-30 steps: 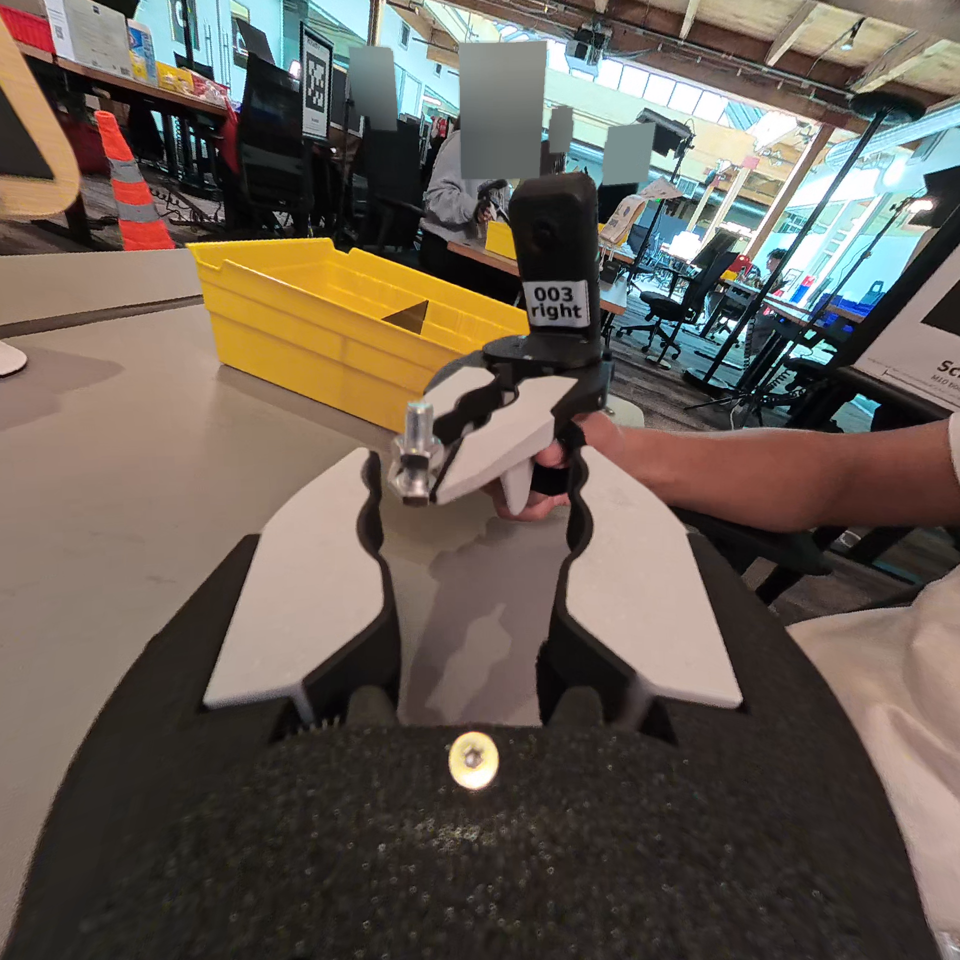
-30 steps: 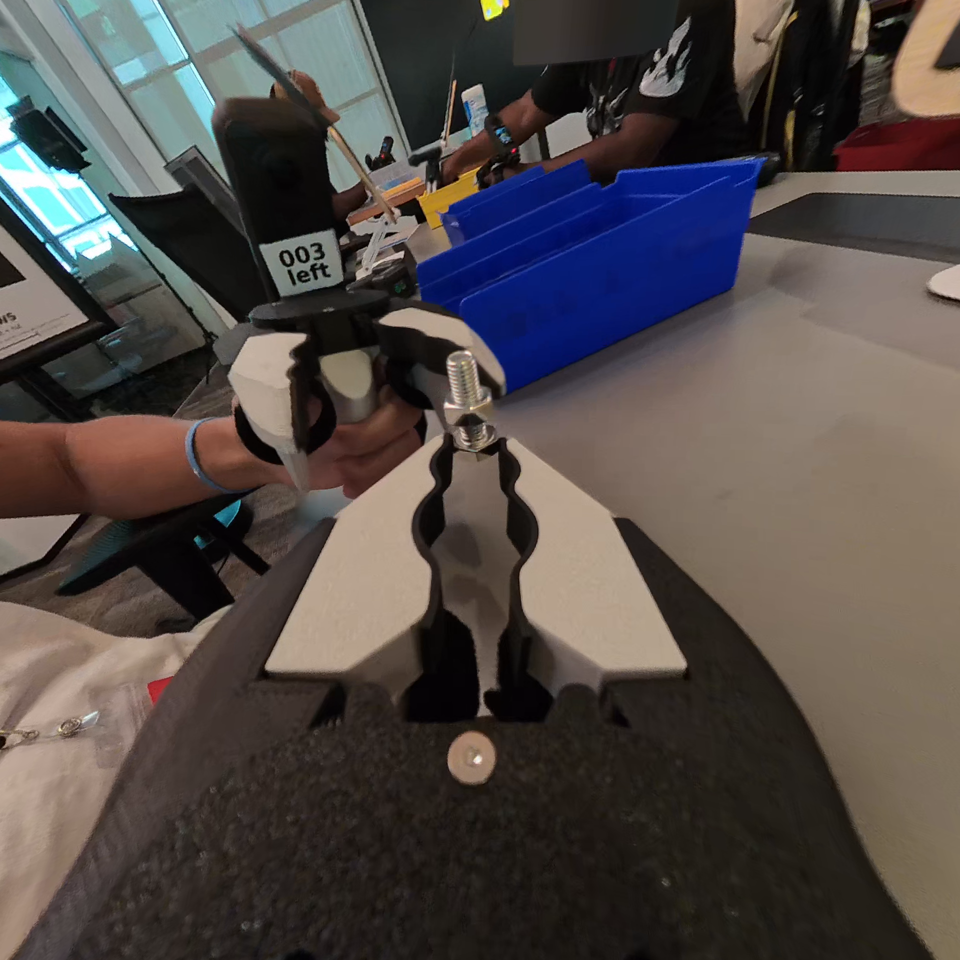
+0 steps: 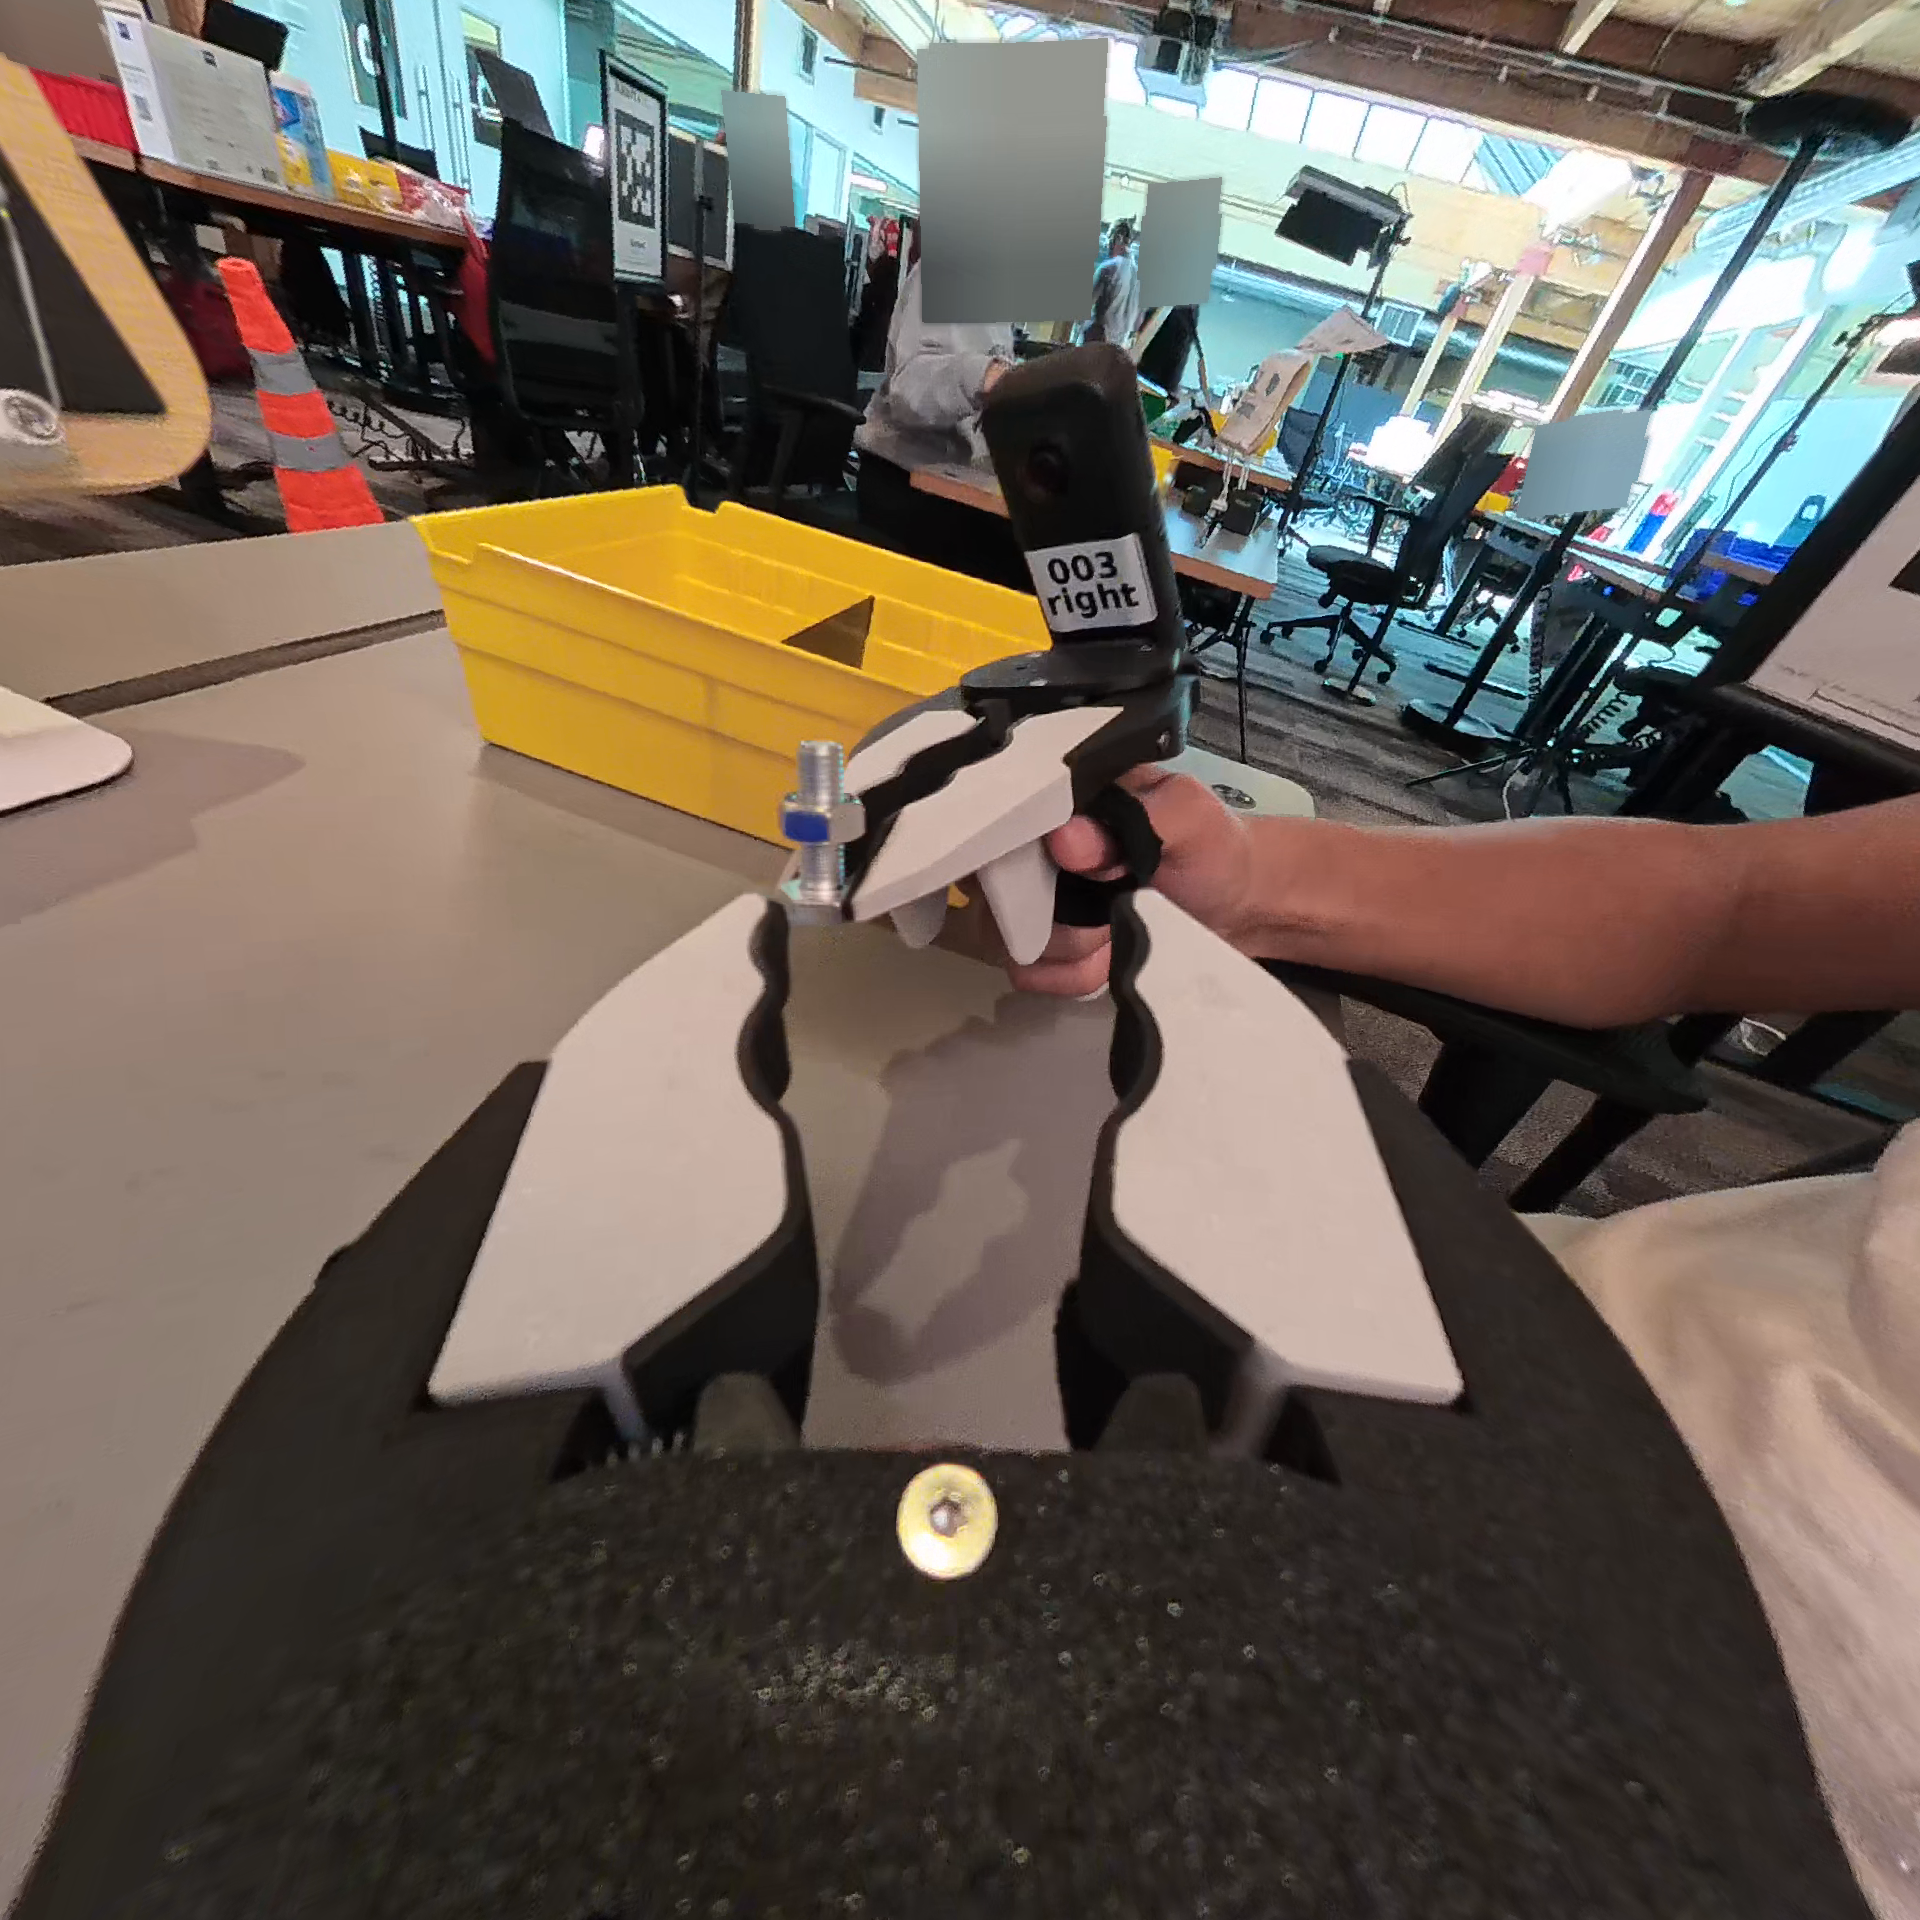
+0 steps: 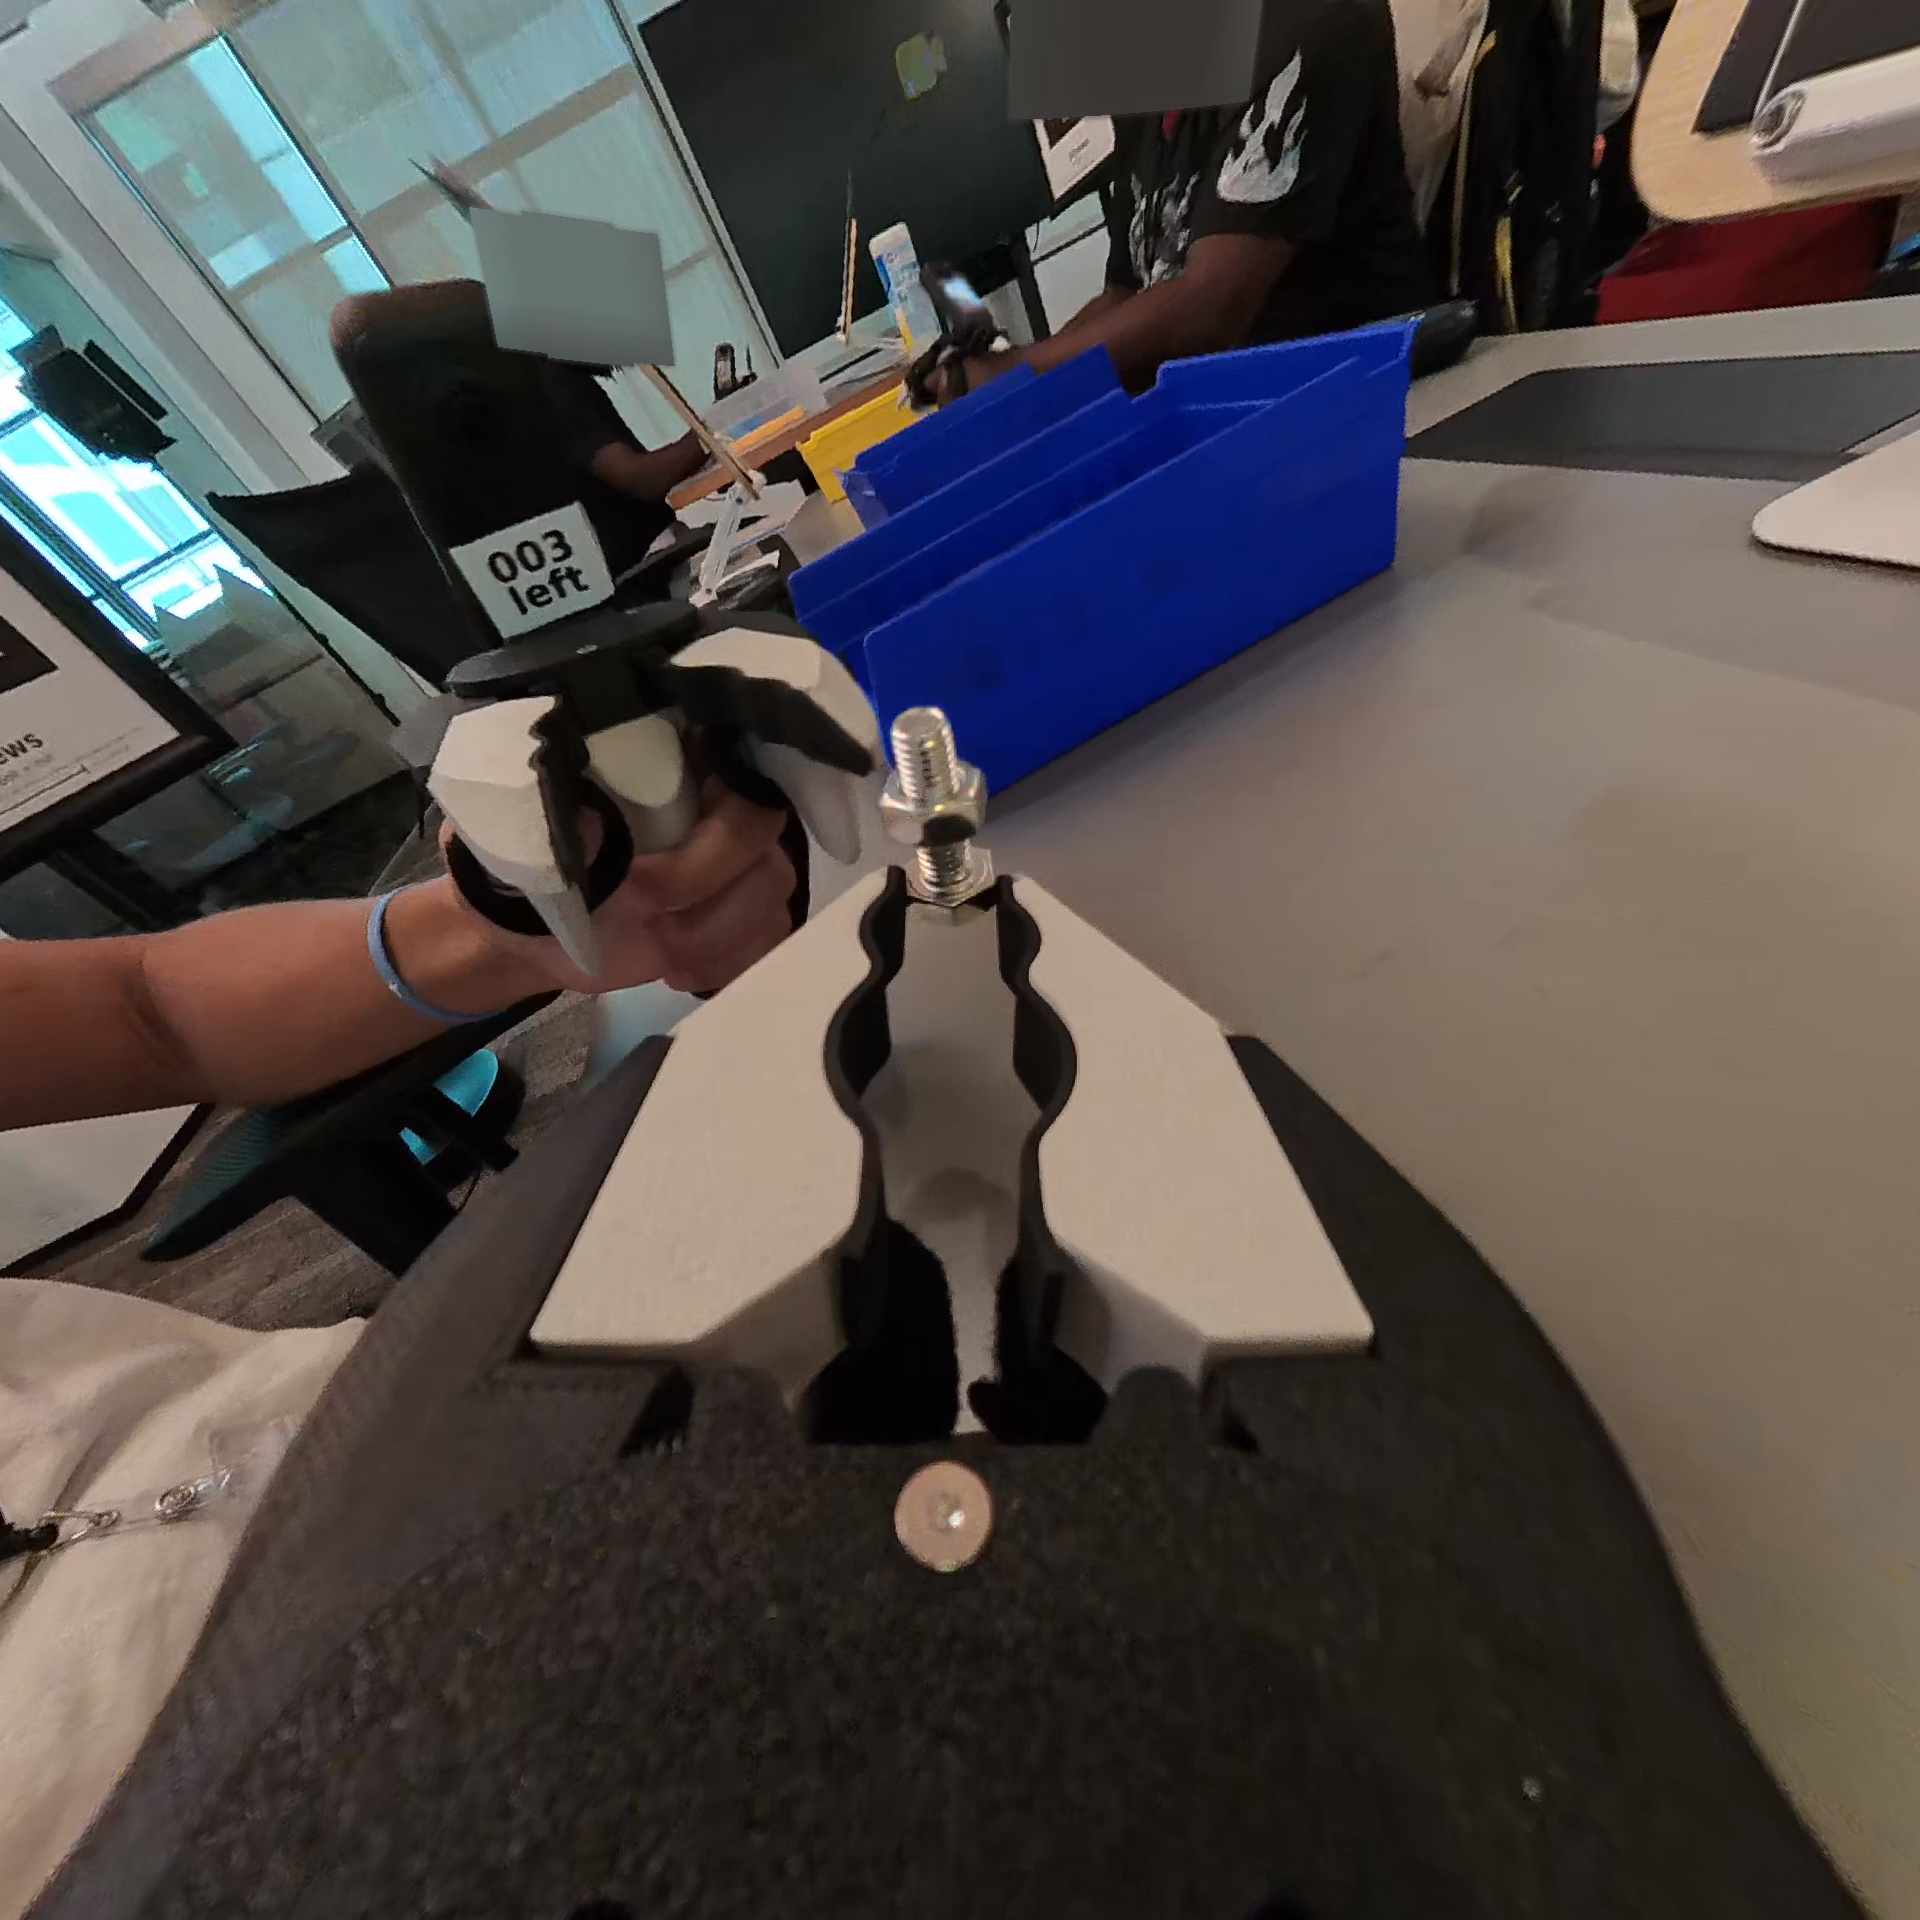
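**Bolt held upright between two grippers**

On the left, the left gripper [image 3: 940, 914] stands wide open with nothing between its fingers, its left fingertip just beside the bolt's head. The steel bolt [image 4: 932, 821] stands upright above the grey counter [image 4: 1558, 935], a hex nut [image 4: 932, 805] threaded partway down its shank. To the right, the right gripper [image 4: 948, 896] is nearly closed, its pads pressed on the bolt's hex head, the threaded end pointing up. A yellow bin [image 3: 665, 644] sits on the counter behind in the left wrist view, a blue bin [image 4: 1122, 582] in the right wrist view.
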The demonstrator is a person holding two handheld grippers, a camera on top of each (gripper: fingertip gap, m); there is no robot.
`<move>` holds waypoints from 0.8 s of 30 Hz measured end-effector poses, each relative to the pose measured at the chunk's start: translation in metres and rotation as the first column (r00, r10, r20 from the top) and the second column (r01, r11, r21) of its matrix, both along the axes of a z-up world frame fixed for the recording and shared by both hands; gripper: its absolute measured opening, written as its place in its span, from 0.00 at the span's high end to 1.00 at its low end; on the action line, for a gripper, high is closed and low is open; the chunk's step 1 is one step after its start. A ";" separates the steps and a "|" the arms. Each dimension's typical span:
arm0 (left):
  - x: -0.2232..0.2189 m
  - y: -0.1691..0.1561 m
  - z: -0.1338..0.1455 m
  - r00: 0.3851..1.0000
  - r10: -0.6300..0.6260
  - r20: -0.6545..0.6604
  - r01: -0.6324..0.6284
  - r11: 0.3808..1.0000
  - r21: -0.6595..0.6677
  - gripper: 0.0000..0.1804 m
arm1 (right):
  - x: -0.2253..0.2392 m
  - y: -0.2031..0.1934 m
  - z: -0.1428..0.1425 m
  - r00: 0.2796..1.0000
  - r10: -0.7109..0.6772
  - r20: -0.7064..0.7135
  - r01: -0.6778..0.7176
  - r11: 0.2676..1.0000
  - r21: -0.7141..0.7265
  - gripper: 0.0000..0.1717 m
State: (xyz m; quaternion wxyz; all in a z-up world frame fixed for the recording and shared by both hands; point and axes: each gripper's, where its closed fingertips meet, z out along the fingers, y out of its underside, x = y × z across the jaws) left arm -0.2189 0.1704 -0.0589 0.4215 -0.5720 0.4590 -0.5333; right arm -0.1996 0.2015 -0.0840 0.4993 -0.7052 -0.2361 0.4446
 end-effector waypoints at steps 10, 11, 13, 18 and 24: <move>0.009 -0.010 -0.015 0.997 -0.046 -0.065 0.046 0.999 -0.008 0.65 | -0.048 -0.026 -0.017 0.983 0.162 0.081 -0.157 0.985 -0.065 0.90; 0.009 -0.012 -0.015 0.996 -0.058 -0.063 0.057 0.998 -0.012 0.67 | -0.043 -0.023 -0.017 0.986 0.147 0.077 -0.142 0.987 -0.070 0.90; 0.007 -0.008 -0.013 0.997 -0.046 -0.056 0.045 0.999 -0.021 0.65 | -0.033 -0.018 -0.016 0.990 0.128 0.055 -0.124 0.989 -0.082 0.90; -0.001 0.001 -0.006 0.999 -0.026 -0.020 0.025 0.999 -0.038 0.69 | -0.008 -0.004 -0.011 0.999 0.044 0.018 -0.042 0.995 -0.088 0.90; 0.005 -0.002 -0.013 0.999 -0.031 -0.042 0.029 0.998 -0.048 0.66 | -0.030 -0.016 -0.013 0.993 0.104 0.049 -0.100 0.993 -0.067 0.90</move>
